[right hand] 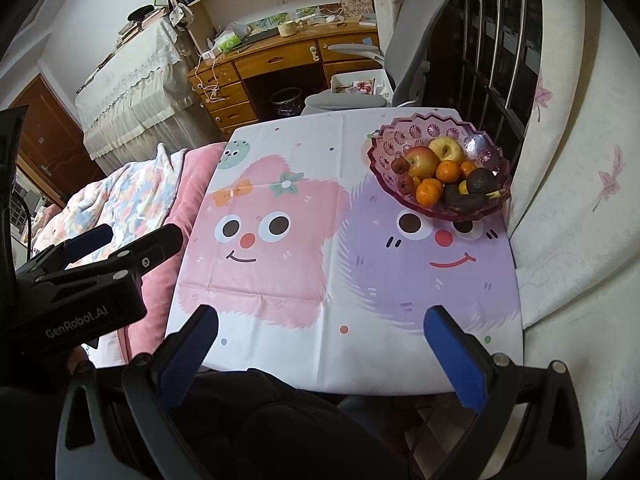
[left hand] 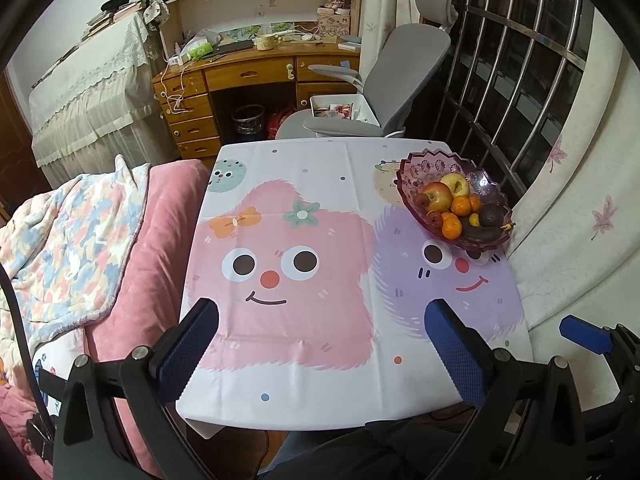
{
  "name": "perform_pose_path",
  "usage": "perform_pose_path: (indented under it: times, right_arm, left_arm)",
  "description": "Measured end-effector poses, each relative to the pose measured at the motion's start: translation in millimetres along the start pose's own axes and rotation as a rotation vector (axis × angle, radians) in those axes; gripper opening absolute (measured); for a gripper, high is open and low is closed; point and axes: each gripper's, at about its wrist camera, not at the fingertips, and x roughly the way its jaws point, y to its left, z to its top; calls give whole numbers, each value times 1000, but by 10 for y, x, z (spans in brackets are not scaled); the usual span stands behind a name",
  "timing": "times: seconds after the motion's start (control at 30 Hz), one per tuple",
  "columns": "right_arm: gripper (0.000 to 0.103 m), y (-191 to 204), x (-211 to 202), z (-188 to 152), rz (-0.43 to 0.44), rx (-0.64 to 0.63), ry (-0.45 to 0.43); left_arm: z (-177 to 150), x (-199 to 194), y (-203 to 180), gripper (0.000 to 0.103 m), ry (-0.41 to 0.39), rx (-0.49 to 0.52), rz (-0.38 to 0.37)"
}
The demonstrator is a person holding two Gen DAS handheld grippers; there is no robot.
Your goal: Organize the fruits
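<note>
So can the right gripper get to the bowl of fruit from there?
Probably yes. The right gripper is open and empty, and only bare tablecloth lies between it and the fruit bowl at the far right of the table. It just has to move forward.

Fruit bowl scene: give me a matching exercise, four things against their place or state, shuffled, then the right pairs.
Things:
1. fruit bowl
2. red apple
3. avocado
4. left gripper

Places or states:
A. jaws wide apart, nothing between them
B. on the far right part of the tablecloth, over the purple cartoon face
C. dark, at the near right side of the bowl, above a dark banana
D. in the bowl's middle, beside the yellow apple

Pairs: 1-B, 2-D, 3-C, 4-A
</note>
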Motion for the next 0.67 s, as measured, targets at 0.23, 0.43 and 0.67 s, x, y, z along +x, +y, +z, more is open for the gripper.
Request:
perform_pose_path:
  times: [0.23, 0.43, 0.67]
  right_arm:
    - [103, -8, -6, 5, 0, -1, -1]
    - [103, -5, -3, 9, 2, -1, 2]
    - [103, -2, -13, 11, 1, -1, 1]
  left_arm:
    - [3, 3, -8, 102, 0, 1, 1]
    - [8, 6, -1, 102, -3, 5, -1]
    - [18, -1, -11, 102, -3, 10, -3]
